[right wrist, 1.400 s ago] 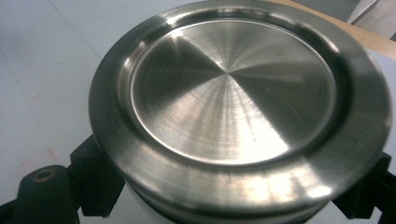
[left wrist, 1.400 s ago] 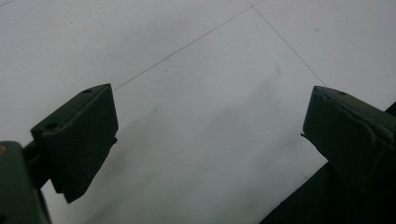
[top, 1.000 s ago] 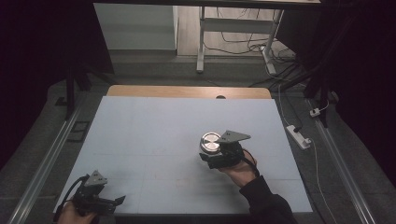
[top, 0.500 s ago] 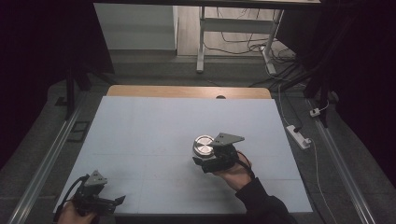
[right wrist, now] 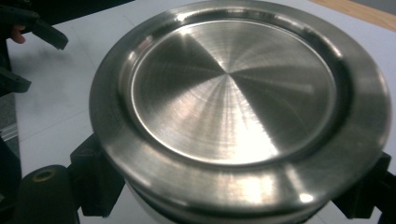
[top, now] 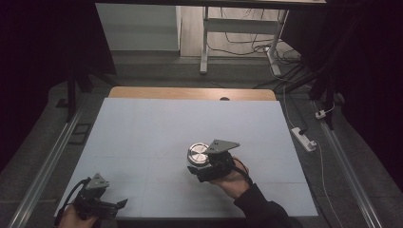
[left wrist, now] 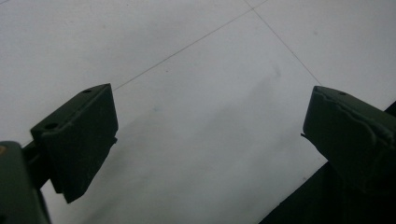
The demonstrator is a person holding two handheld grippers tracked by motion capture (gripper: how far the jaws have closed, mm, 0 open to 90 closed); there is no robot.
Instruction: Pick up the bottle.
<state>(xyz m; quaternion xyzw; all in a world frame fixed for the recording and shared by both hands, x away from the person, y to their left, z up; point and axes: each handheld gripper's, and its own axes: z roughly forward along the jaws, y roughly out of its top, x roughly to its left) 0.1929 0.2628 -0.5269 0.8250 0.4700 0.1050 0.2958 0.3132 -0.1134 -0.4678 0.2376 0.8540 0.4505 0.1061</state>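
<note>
A round brushed-steel tin (top: 197, 153) with a raised rim hangs a little above the middle of the pale blue table top (top: 157, 128). My right gripper (top: 199, 164) is shut on it, one black jaw on each side of its wall. In the right gripper view the tin (right wrist: 229, 93) is seen from above, with my right gripper (right wrist: 233, 205) clamped around it low down. My left gripper (top: 119, 205) rests at the front left corner of the table. Its jaws stand wide apart in the left gripper view (left wrist: 210, 135), with bare table between them.
A wooden strip (top: 190, 93) runs along the table's far edge. On the floor to the right lies a white power strip (top: 303, 138). A metal stand (top: 205, 42) and cables are behind the table. The other gripper (right wrist: 28, 28) shows at the top left of the right gripper view.
My right hand has carried the tin to the left and slightly toward the front edge. The left gripper has stayed where it was.
</note>
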